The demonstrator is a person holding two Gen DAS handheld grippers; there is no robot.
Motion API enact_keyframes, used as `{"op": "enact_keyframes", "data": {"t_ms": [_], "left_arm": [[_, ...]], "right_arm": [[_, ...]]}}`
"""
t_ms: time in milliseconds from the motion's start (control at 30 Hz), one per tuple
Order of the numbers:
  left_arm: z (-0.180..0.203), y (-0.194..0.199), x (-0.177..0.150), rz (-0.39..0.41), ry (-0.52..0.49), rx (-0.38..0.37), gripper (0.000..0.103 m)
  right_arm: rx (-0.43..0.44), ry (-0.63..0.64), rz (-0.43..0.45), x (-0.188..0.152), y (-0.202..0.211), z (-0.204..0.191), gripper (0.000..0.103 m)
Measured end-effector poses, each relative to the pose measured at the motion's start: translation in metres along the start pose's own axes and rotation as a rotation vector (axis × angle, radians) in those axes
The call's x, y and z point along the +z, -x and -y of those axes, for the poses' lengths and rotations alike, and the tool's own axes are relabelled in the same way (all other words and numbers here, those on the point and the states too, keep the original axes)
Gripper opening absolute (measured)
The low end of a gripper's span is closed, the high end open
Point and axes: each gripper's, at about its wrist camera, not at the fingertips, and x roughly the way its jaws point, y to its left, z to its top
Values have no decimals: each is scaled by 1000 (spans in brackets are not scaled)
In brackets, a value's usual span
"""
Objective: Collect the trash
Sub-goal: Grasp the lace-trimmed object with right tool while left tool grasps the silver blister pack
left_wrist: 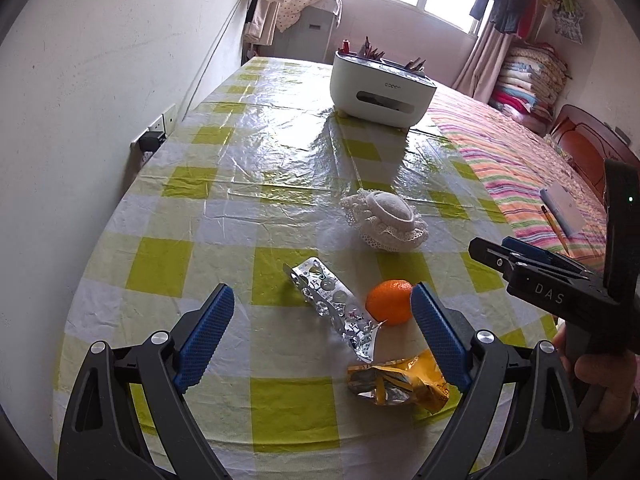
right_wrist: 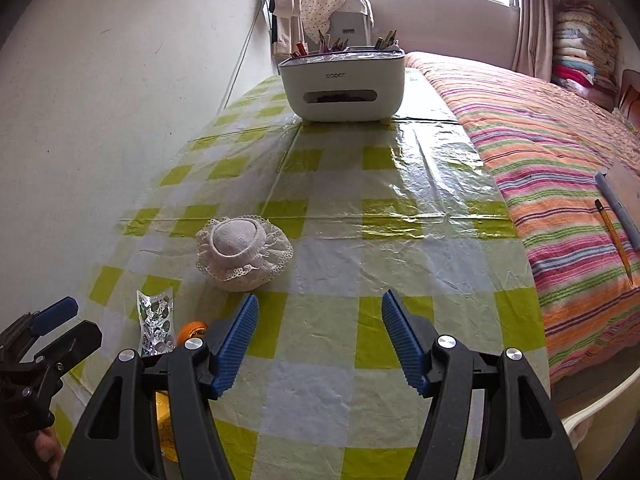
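Observation:
A silver blister pack (left_wrist: 334,308) lies on the green-checked tablecloth (left_wrist: 248,168), and a crumpled yellow wrapper (left_wrist: 400,382) lies nearer me. My left gripper (left_wrist: 322,326) is open and empty, hovering just above both. An orange (left_wrist: 389,302) sits beside its right finger. My right gripper (right_wrist: 318,340) is open and empty over bare tablecloth (right_wrist: 380,216); it shows at the right of the left wrist view (left_wrist: 520,268). In the right wrist view the blister pack (right_wrist: 156,322) and orange (right_wrist: 192,330) lie at lower left, with the wrapper (right_wrist: 164,420) mostly hidden behind my finger.
A lace-trimmed white cloth cap (left_wrist: 386,220) lies mid-table. A white organizer box (left_wrist: 380,88) with pens stands at the far end. A wall with a socket (left_wrist: 154,138) runs along the left. A striped bed (right_wrist: 560,168) with a pencil (right_wrist: 616,240) lies on the right.

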Motion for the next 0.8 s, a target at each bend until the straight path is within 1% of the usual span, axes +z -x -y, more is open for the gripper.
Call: {"op": "enact_keyframes", "data": {"t_ms": [100,200,267,333,433,533,567,600,633,733,800], "left_arm": [[-8,-7,5,-25,41,-21,89],[-12,-8,9,-24,43,4,89],[-14,-8,10,-26,50,6,89],[-17,-9,11,-32,59,5,89],[-20,-11,13,-34,61,20,89],[-21,-13,14,-39,64,30,89],[-22,-14,15,-42,69,26,89],[-22,-14,15,-44,73,24,89],[-21,-16,16,-47,74,22,89],[-17,-20,17,-59,67,15,89],[-13,-23,17,-64,63,15,89]], "right_arm": [[15,52,-31,11,-15,-17,62],[3,113,-63,21,-34,-36,62],[-16,152,-84,27,-47,-47,63],[-14,166,-115,33,-61,-54,62],[22,165,-168,39,-81,-62,62],[32,173,-199,39,-96,-67,62],[46,170,-210,39,-99,-66,53],[47,164,-212,38,-101,-64,47],[40,168,-194,38,-98,-61,45],[51,136,-140,35,-81,-45,44],[57,103,-103,30,-62,-31,44]]}}
